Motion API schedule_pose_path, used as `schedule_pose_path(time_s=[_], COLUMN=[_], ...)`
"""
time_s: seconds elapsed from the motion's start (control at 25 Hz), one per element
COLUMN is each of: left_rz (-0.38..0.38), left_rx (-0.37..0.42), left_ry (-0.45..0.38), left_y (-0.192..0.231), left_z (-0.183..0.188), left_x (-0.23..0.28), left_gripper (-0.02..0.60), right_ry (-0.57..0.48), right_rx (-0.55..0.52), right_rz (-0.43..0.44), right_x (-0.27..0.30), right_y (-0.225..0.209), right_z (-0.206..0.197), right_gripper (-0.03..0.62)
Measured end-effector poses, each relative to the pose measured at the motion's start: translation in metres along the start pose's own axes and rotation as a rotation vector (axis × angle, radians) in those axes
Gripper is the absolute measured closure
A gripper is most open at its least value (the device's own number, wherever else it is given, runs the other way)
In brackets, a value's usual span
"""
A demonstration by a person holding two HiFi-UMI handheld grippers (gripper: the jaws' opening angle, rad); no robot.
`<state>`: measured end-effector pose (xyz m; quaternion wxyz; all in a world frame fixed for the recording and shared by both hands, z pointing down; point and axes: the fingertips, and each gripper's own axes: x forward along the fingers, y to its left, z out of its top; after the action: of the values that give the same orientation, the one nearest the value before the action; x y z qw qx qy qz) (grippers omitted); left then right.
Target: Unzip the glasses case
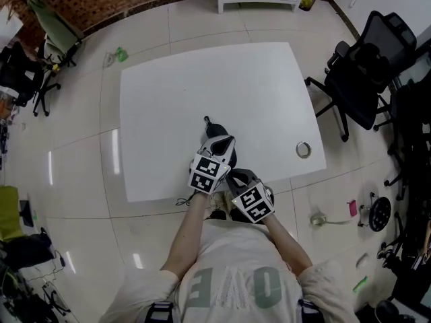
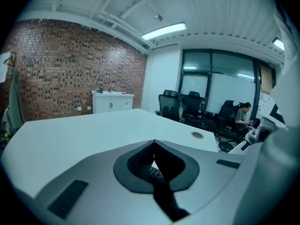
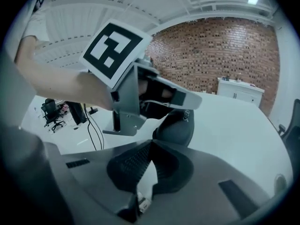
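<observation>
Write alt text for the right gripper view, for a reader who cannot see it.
The left gripper, marker cube uppermost, reaches over a dark glasses case on a white table. The right gripper, jaws closed, fills the foreground; a brick wall stands behind.

Person's left gripper [image 2: 154, 142] is pointing far, jaws pressing together at the tips | right gripper [image 3: 151, 143] is sitting just near-right of it, aiming at its side, jaw tips likewise meeting | left forearm [image 1: 188, 231] and right forearm [image 1: 286, 241] are reaching forward, bare, converging | marker cubes are facing up, side by side
</observation>
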<state>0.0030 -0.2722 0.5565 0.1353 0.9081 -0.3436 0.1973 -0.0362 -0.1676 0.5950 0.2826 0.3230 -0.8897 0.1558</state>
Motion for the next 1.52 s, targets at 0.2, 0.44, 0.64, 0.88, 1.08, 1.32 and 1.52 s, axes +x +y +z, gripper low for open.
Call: schedule_pose_path(time_s=[0.2,0.44,0.64,0.88,1.08,1.32,1.52], left_rz=[0.007,-0.004,-0.008,-0.02,-0.029,-0.032,-0.036], left_rx=[0.101,0.006,-0.068,-0.087,-0.105,-0.112,-0.128], left_ry=[0.112,0.044,0.01,0.007,0.001,-0.001,-0.01], left_y=[-0.001,0.005,0.008,0.007,0.01,0.011,0.013], left_z=[-0.024,-0.021,-0.02,-0.02,-0.019,-0.019,-0.018], left_x=[0.003,-0.002,0.0,0.002,0.0,0.0,-0.001], left_gripper=[0.59,0.59,0.589,0.59,0.591,0.59,0.59], right_ry=[0.026,0.026,0.013,-0.005,-0.017,-0.034,-0.034], right_rx=[0.02,0.053,0.1,0.041,-0.018,-0.037,-0.059], right_rz=[0.014,-0.058,-0.143,-0.165,-0.128,-0.087,-0.044], right_x=[0.01,-0.006,-0.01,0.014,0.034,0.054,0.063], right_y=[0.007,-0.015,-0.052,-0.088,-0.103,-0.114,-0.119], right_z=[-0.01,-0.019,-0.019,0.006,0.028,0.041,0.046], right_gripper=[0.593,0.593,0.592,0.593,0.592,0.593,0.592])
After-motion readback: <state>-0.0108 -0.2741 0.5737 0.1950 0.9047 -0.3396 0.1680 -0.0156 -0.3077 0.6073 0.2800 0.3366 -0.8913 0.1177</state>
